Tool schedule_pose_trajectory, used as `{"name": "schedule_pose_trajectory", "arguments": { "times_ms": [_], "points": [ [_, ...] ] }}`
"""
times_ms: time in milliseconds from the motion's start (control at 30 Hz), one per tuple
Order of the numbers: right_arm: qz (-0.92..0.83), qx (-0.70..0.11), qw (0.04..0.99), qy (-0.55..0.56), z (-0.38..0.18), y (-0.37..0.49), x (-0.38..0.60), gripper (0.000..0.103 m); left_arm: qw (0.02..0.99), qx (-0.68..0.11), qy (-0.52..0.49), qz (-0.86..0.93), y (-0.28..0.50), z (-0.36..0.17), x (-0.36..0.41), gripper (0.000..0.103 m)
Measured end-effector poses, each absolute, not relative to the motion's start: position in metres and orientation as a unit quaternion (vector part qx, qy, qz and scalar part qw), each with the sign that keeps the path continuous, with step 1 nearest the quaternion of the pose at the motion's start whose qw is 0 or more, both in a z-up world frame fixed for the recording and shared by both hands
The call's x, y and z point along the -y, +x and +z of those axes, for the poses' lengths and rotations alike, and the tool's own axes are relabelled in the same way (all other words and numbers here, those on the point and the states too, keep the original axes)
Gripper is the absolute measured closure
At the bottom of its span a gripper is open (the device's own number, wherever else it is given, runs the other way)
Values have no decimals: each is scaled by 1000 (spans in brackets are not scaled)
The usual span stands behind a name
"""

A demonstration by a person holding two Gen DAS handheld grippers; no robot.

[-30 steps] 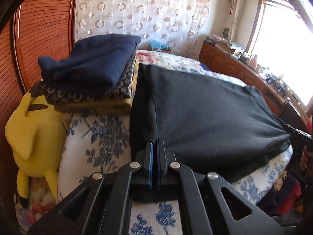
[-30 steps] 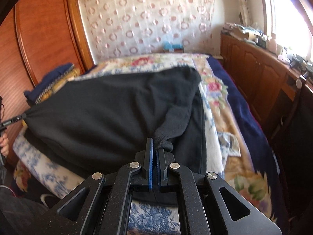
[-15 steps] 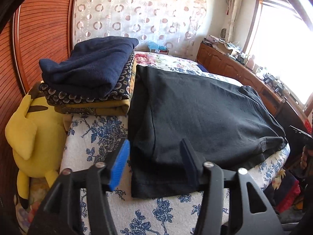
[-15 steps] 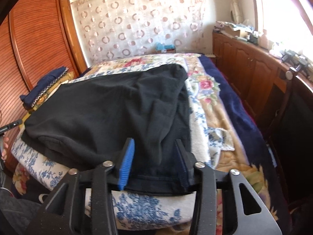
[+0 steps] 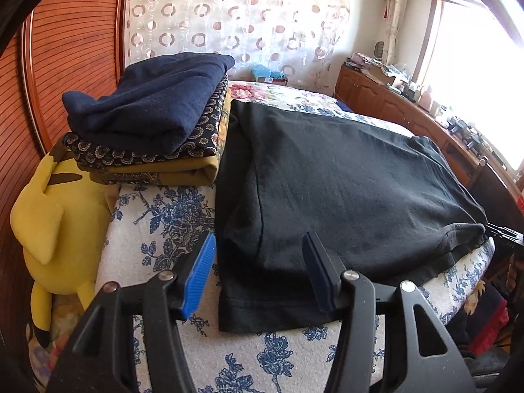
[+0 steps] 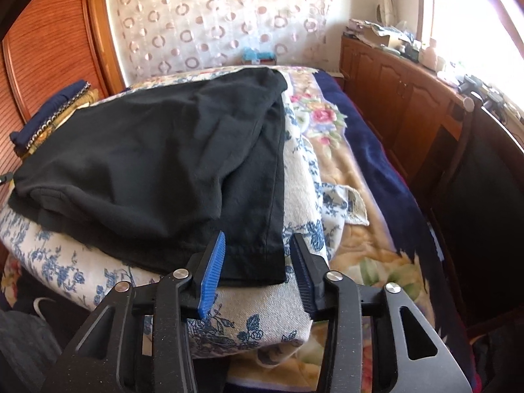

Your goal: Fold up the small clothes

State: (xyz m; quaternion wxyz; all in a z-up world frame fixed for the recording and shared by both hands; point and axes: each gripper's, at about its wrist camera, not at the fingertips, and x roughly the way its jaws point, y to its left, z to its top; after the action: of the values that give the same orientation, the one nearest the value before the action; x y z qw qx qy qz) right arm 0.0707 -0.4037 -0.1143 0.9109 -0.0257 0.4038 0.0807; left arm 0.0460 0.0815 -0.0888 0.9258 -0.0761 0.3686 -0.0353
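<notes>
Left wrist view alone shows the yellow plush toy [image 5: 55, 222] left of the black shirt [image 5: 344, 190], which lies flat on the bed [image 5: 157, 229]. Left tool [image 5: 258, 271] gapes, empty. Right tool [image 6: 258, 262] is closing, straddling the shirt's hem corner untouched.

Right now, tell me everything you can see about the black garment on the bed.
The black garment is soft, matte knit, folded over into a rough rectangle and lying flat on the blue-flowered cover. Hemmed edges show at the near corners. Its far left edge sits against the stack of folded clothes. Neither gripper presses it.
</notes>
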Motion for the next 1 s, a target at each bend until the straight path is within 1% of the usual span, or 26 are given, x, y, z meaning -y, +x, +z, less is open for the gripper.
{"name": "schedule_pose_trajectory", "arguments": {
  "times_ms": [33,67,100,167,500,633,800,867,900,933,967,1000],
  "points": [
    [82,-404,911,-29,-115,70,404,78,925,-370,-76,-34,46,-90,-81,49],
    [86,-403,910,-34,-115,69,404,94,925,-371,-75,-33,47,-91,-81,49],
    [97,-404,909,-37,-114,67,403,98,925,-372,-74,-32,49,-91,-81,49],
    [93,-399,911,-49,-112,64,403,100,925,-373,-72,-28,51,-92,-80,49],
    [95,-380,919,-50,-98,55,403,100,919,-388,-68,-15,58,-100,-82,49],
    [93,-364,925,-57,-86,54,399,97,917,-392,-70,-13,57,-105,-83,49],
    [91,-341,934,-61,-70,53,391,86,916,-394,-71,-14,55,-107,-84,49],
    [94,-331,937,-65,-63,53,384,74,916,-395,-72,-14,55,-108,-84,49],
    [96,-327,938,-65,-61,53,381,71,916,-395,-72,-14,54,-108,-84,49],
    [102,-322,939,-65,-58,54,376,64,915,-396,-72,-15,54,-108,-84,49],
    [104,-319,940,-66,-57,54,373,60,915,-397,-72,-15,54,-109,-84,49],
    [108,-317,940,-67,-56,55,367,58,915,-397,-72,-15,54,-109,-83,49]
  ]
}}
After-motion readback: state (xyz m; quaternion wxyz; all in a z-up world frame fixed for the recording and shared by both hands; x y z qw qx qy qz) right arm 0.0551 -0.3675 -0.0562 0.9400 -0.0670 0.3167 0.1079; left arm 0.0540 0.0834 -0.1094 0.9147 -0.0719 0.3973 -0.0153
